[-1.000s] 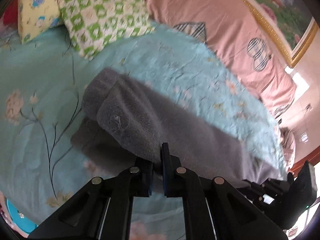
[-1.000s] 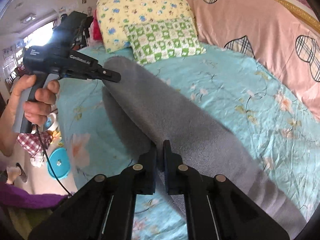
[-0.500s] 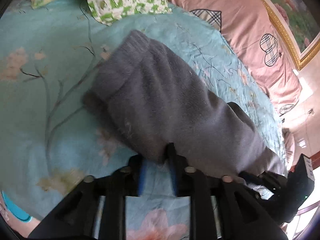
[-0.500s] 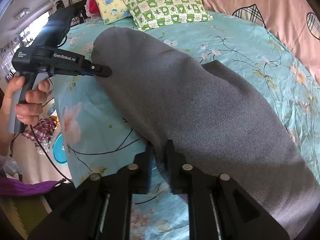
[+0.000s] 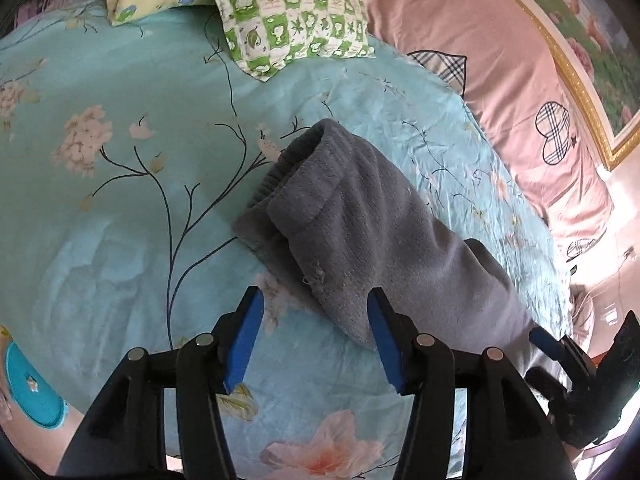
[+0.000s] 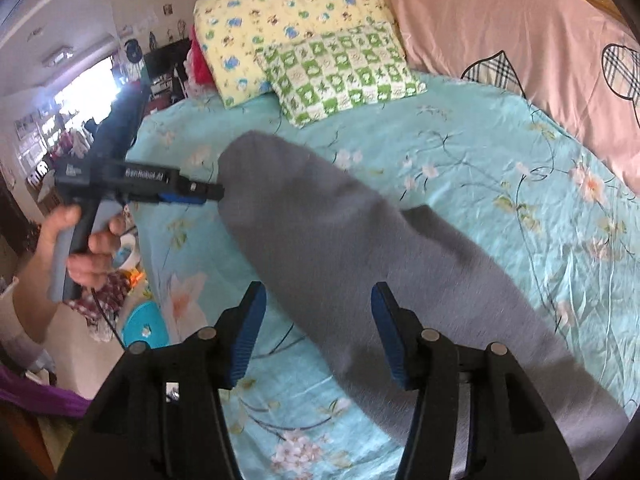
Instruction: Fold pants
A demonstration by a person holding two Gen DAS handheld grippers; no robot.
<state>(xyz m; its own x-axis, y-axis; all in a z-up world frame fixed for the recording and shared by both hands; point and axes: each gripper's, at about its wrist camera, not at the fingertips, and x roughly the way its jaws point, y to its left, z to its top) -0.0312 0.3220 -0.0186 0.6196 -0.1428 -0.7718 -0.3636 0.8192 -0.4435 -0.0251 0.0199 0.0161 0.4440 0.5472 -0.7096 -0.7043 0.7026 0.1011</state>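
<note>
Grey fleece pants (image 5: 360,216) lie folded in two layers on the teal floral sheet (image 5: 120,208), with a ribbed band at the far end. My left gripper (image 5: 316,302) is opening. The near corner of the top layer lies between its blue pads (image 5: 244,340), which do not press on it. The right wrist view shows that left gripper (image 6: 208,194) at the pants' (image 6: 340,232) left end. My right gripper (image 6: 318,300) is opening too, with the pants' near edge loose between its jaws. It also shows at the left wrist view's lower right as the right gripper (image 5: 544,340).
A green checked pillow (image 5: 292,12) and a yellow pillow (image 6: 280,28) lie at the head of the bed. A pink quilt (image 5: 500,80) runs along the far side. A teal basin (image 6: 144,324) stands on the floor by the bed's edge. A hand (image 6: 80,248) holds the left gripper.
Both grippers were shut on the pants' edge and their jaws now stand apart. The pants have come down from a lifted drape and lie on the sheet.
</note>
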